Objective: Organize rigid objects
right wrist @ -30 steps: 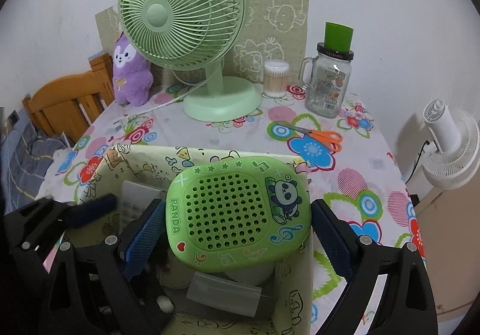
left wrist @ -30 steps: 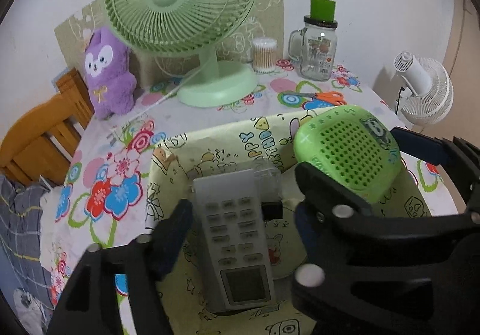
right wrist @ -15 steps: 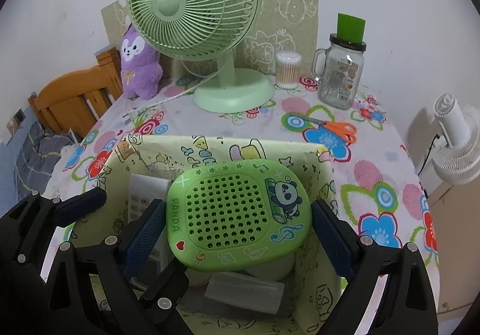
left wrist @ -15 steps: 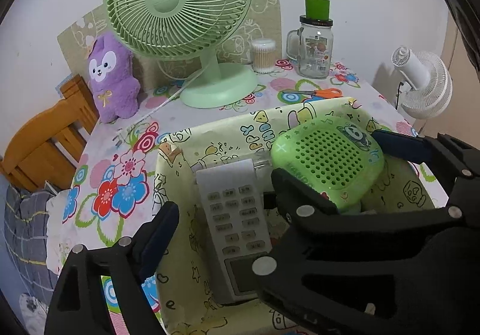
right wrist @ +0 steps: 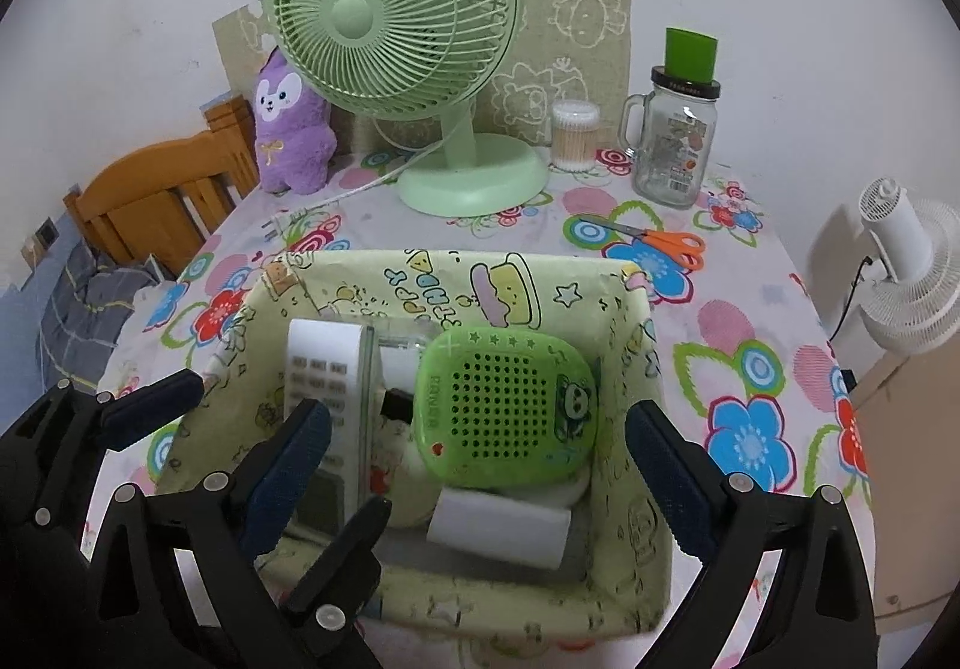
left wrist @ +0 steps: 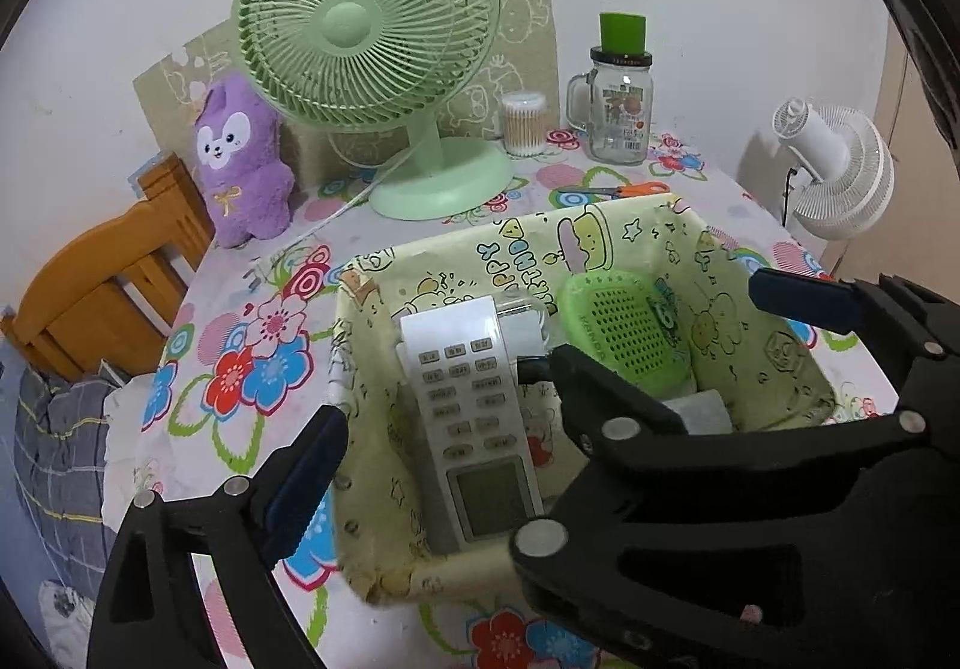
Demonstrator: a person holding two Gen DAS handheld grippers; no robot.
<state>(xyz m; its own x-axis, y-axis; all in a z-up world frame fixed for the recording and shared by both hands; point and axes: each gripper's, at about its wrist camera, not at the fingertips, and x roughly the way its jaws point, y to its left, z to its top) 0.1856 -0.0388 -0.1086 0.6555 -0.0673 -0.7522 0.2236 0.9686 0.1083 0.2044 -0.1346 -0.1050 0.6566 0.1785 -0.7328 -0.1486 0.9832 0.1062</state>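
The green panda speaker (right wrist: 507, 408) lies in the fabric box (right wrist: 636, 567) right between the wide-open, empty right tongs (right wrist: 474, 465), and the left tongs (left wrist: 432, 417) gape empty too.

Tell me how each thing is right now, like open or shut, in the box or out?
Left hand-held gripper: open, holding nothing.
Right hand-held gripper: open, holding nothing.
Green panda speaker: in the box, let go.
White remote: lying in the box, buttons up.
Fabric box: open-topped, on the table.
Glass jar: upright, lid on.
Orange scissors: closed, flat on the table.
Green fan: standing; running or not, cannot tell.
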